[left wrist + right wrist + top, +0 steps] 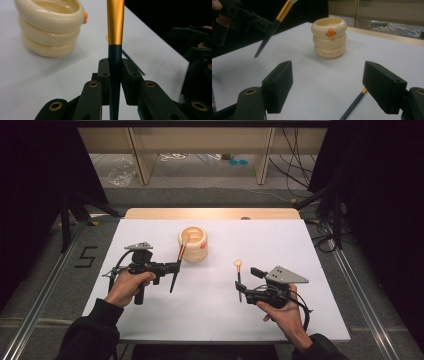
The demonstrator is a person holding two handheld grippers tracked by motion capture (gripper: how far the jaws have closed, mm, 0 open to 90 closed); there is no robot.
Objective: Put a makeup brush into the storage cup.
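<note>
Makeup brush (178,261) clamped by dark handle in our left gripper (172,266), held above table just beside cream ribbed holder (193,244); bristle end seems over holder mouth. We swing brush upright, centre over opening, lower, then release. 2nd brush (239,279) lies flat between wide-spread jaws of right gripper (245,292), not yet pinched.

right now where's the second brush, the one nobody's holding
In the high view the loose brush lies flat on the white table, right of centre, just ahead of the open right gripper, with the cream holder farther off to its left.
</note>
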